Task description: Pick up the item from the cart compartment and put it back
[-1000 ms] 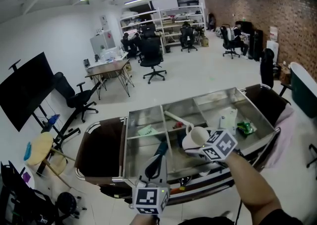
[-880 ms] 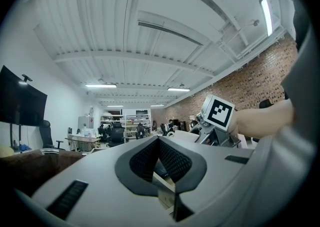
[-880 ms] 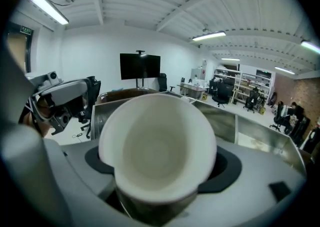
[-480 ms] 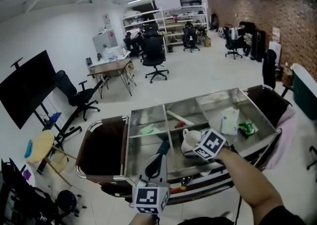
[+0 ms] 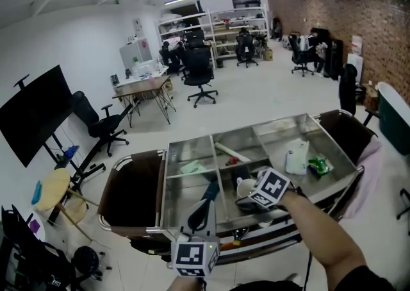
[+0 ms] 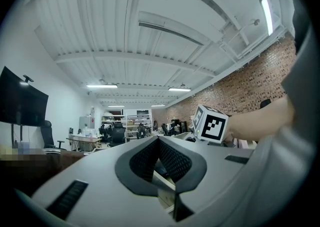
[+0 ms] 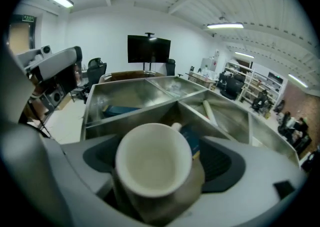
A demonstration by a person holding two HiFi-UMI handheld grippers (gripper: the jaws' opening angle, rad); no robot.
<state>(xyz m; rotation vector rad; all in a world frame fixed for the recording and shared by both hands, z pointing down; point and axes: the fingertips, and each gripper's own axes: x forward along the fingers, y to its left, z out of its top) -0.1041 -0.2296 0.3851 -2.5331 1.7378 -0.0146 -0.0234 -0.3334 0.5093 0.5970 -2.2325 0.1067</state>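
A white mug [image 7: 152, 166] sits between the jaws of my right gripper [image 7: 160, 171], which is shut on it, mouth toward the camera. In the head view the mug [image 5: 245, 186] hangs low in the middle compartment of the steel cart [image 5: 192, 141], with the right gripper [image 5: 248, 192] just behind it. My left gripper [image 5: 211, 188] points up over the cart's near rim by the left divider. Its jaws [image 6: 158, 141] meet at the tip with nothing between them.
A white roll [image 5: 231, 152] and a dark blue item [image 7: 193, 140] lie in the middle compartment. A pale paper [image 5: 192, 168] is in the left one, a white pouch [image 5: 296, 158] and a green packet [image 5: 318, 166] in the right. Office chairs and desks stand beyond.
My right gripper has moved left and down with the mug, sinking into the middle compartment. The left gripper has stayed where it was.
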